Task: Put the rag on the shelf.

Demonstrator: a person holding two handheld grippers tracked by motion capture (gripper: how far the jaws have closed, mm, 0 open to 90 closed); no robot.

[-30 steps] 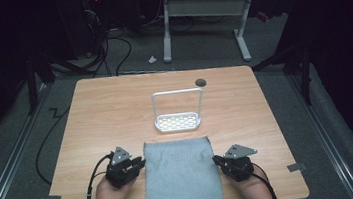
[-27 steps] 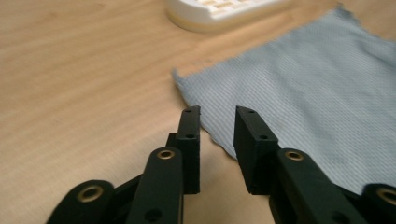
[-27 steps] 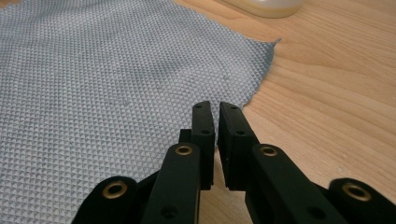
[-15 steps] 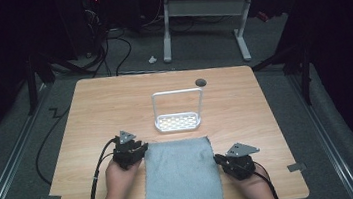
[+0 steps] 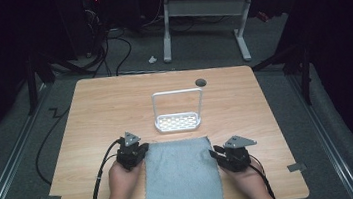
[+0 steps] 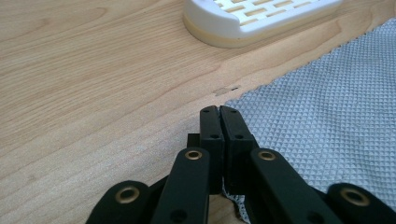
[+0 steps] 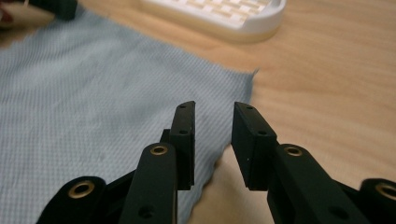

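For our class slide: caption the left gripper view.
Left gripper shut on grey cloth edge, white rack beyond.

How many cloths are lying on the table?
1. A grey cloth lies flat at the near edge of the wooden table, between the two grippers and in front of the white rack. None appears hidden.

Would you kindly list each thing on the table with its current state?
Grey cloth: lying flat, unfolded, far left corner pinched.
Left tongs: shut on the cloth's edge, having just closed.
Right tongs: apart over the cloth's right edge, having just opened, not gripping.
White rack: upright beyond the cloth, empty.
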